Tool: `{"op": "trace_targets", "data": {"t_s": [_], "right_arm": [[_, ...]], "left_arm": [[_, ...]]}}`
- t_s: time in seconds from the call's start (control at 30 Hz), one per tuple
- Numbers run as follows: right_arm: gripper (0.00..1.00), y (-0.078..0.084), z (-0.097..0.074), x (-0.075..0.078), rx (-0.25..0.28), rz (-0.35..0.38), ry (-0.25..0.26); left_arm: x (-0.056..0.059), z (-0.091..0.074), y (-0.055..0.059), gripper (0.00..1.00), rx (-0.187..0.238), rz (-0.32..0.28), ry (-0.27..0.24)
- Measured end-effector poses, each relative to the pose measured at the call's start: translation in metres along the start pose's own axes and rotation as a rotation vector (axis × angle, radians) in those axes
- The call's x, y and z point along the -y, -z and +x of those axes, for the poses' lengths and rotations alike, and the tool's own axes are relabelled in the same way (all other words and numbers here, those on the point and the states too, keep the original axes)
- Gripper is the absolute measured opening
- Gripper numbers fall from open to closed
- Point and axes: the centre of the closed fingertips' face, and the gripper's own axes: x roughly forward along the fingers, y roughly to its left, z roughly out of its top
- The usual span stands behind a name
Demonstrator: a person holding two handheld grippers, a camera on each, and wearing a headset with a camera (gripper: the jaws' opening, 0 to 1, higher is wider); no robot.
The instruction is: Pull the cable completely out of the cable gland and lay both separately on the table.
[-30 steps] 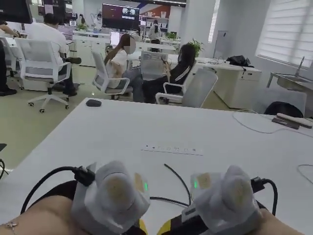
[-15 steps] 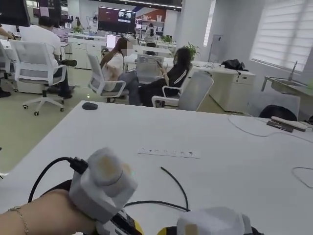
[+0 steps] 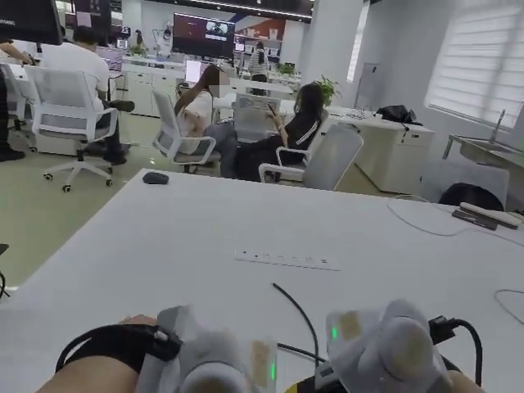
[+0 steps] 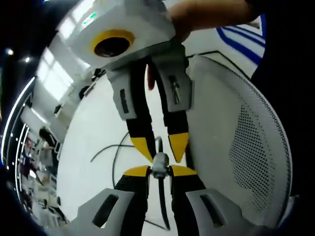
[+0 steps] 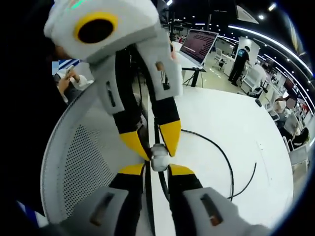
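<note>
Cable gland (image 4: 160, 164): small and pale grey, clamped between the yellow tips of the left gripper (image 4: 160, 172), touching both. Right gripper (image 5: 156, 170): set tip to tip against the left one, jaws drawn nearly together at the gland's other end; cannot tell whether pinching the gland, the cable or nothing. Both held low and close to the body, over the near edge of the white table (image 3: 205, 221), with a white mesh chair back (image 4: 256, 137) alongside. Black cable (image 3: 295, 304): passing through the gland, running down between the left jaws, then lying in a loose curve on the table, free end short of a white power strip (image 3: 286, 260). Farther out, a dark mouse (image 3: 155, 177) near the far edge.
</note>
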Motion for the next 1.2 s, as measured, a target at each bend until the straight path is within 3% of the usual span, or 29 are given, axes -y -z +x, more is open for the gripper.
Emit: {"op": "trace_targets", "data": {"t_s": [0.13, 0.27, 0.37, 0.43, 0.57, 0.6, 0.67, 0.8, 0.9, 0.97, 1.0, 1.1, 1.2], "right_arm": [[0.18, -0.003, -0.002, 0.001, 0.02, 0.032, -0.005], [0.12, -0.001, 0.001, 0.001, 0.003, 0.03, -0.005], [0.12, -0.001, 0.002, -0.002, -0.003, 0.027, 0.01], [0.11, 0.0, 0.003, 0.0, -0.014, -0.019, 0.041], [0.11, 0.002, 0.003, 0.005, -0.047, -0.125, 0.148], [0.11, 0.003, 0.003, 0.005, -0.056, -0.148, 0.161], [0.11, 0.004, 0.003, 0.004, -0.064, -0.169, 0.185], [0.11, 0.005, 0.004, 0.0, -0.074, -0.189, 0.196], [0.15, 0.011, 0.001, 0.002, -0.074, -0.088, 0.227], [0.19, 0.013, -0.001, 0.005, -0.063, -0.094, 0.258], [0.14, 0.014, -0.003, 0.007, -0.058, -0.101, 0.282], [0.08, 0.016, -0.003, 0.002, -0.055, -0.114, 0.287], [0.05, 0.019, -0.002, 0.003, -0.069, -0.125, 0.3]], "left_arm": [[0.0, 0.002, 0.002, 0.16, -0.029, 0.094, -0.029], [0.005, 0.003, 0.0, 0.16, -0.026, 0.123, -0.035], [0.006, 0.004, 0.002, 0.16, -0.031, 0.098, -0.023], [0.005, 0.005, 0.004, 0.16, -0.023, 0.056, -0.019], [0.003, 0.006, 0.005, 0.16, 0.033, -0.147, 0.014], [0.001, 0.008, 0.004, 0.16, 0.072, -0.228, 0.027], [0.001, 0.009, 0.005, 0.16, 0.104, -0.307, 0.056], [0.005, 0.009, 0.006, 0.16, 0.115, -0.424, 0.109], [0.004, 0.009, 0.008, 0.16, 0.109, -0.435, 0.094], [0.005, 0.008, 0.009, 0.16, 0.108, -0.438, 0.086], [0.007, 0.008, 0.007, 0.17, 0.112, -0.448, 0.091], [0.006, 0.008, 0.002, 0.17, 0.122, -0.442, 0.079], [0.008, 0.011, 0.002, 0.17, 0.101, -0.413, 0.076]]}}
